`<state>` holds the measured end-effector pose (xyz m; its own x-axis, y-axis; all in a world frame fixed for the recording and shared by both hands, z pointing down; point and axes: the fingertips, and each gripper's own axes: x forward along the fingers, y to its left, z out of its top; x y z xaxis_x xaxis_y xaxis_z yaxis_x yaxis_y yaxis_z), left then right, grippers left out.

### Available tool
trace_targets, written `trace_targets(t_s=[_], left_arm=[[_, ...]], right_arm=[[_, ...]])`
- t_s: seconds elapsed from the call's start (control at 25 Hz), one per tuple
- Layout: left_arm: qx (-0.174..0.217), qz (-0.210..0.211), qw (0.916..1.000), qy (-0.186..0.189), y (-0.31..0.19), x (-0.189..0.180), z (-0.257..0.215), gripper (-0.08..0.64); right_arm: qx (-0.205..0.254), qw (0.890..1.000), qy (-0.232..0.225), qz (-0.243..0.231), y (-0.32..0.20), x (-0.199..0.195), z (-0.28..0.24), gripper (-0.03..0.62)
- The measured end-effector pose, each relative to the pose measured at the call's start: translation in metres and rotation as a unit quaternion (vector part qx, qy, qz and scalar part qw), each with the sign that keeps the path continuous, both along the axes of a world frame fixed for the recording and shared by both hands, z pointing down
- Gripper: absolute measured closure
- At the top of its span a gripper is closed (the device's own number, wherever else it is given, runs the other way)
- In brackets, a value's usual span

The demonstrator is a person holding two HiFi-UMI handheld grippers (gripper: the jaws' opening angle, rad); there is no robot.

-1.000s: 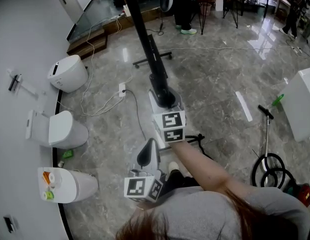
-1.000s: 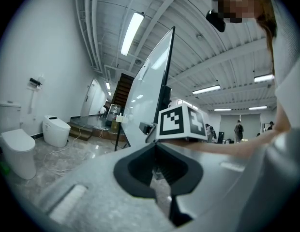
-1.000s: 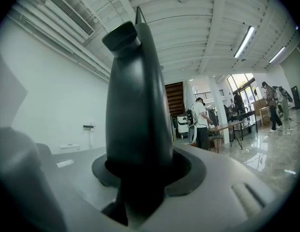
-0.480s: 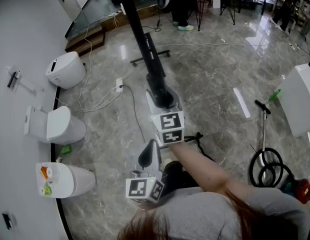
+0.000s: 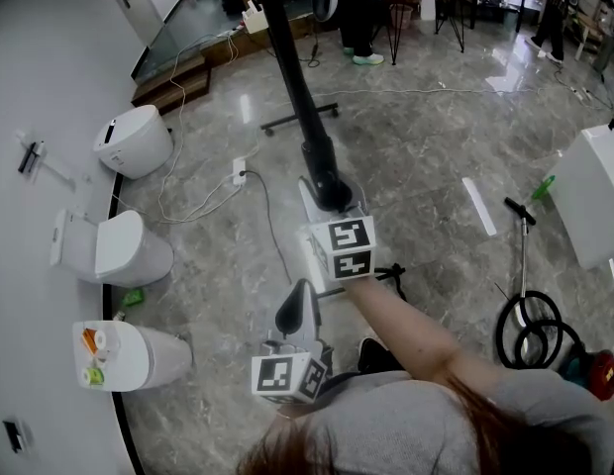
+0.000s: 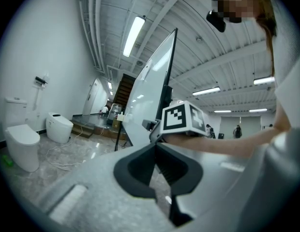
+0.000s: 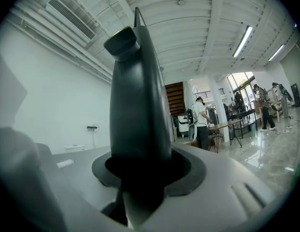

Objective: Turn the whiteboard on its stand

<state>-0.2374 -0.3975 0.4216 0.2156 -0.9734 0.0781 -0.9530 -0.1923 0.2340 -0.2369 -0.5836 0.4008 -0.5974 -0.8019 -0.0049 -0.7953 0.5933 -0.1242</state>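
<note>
the right claw [image 5: 334,198] grips the whiteboard [image 5: 292,77] at its edge. the left claw [image 5: 295,312] hangs just behind it. toilets [image 5: 129,250] stand to its left.

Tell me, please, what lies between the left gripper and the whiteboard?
The right gripper, clamped on the whiteboard, as the left gripper view shows.

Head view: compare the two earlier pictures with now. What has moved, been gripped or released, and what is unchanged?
The right gripper, shut on the whiteboard's edge, has carried that end slightly toward the picture's right. Nothing was taken hold of or let go. The left gripper stays open and empty; the stand's foot and the toilets lie as before.
</note>
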Motion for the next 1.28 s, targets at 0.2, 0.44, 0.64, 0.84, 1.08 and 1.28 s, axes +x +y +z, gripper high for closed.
trace_targets(t_s=[0.2,0.44,0.64,0.84,1.08,1.28], left_arm=[[-0.008,0.006,0.9999,0.000,0.022,-0.005,0.003,0.561],[-0.011,0.019,0.9998,-0.001,0.042,-0.004,0.002,0.561],[-0.006,0.027,0.9996,-0.005,0.062,0.004,-0.002,0.561],[-0.006,0.040,0.9991,-0.009,0.080,0.009,0.000,0.561],[-0.012,0.055,0.9984,-0.006,0.105,0.020,0.001,0.561],[-0.013,0.073,0.9971,-0.014,0.128,0.034,0.004,0.561]], right_arm=[[0.010,1.000,0.004,0.016,0.019,0.011,-0.002,0.440],[0.013,1.000,0.006,0.021,0.035,0.018,-0.003,0.445],[0.015,1.000,0.005,0.022,0.054,0.030,-0.003,0.448],[0.021,0.999,0.009,0.033,0.079,0.040,-0.002,0.457],[0.025,0.999,0.014,0.040,0.102,0.047,-0.002,0.463],[0.025,0.999,0.016,0.043,0.126,0.055,-0.003,0.467]])
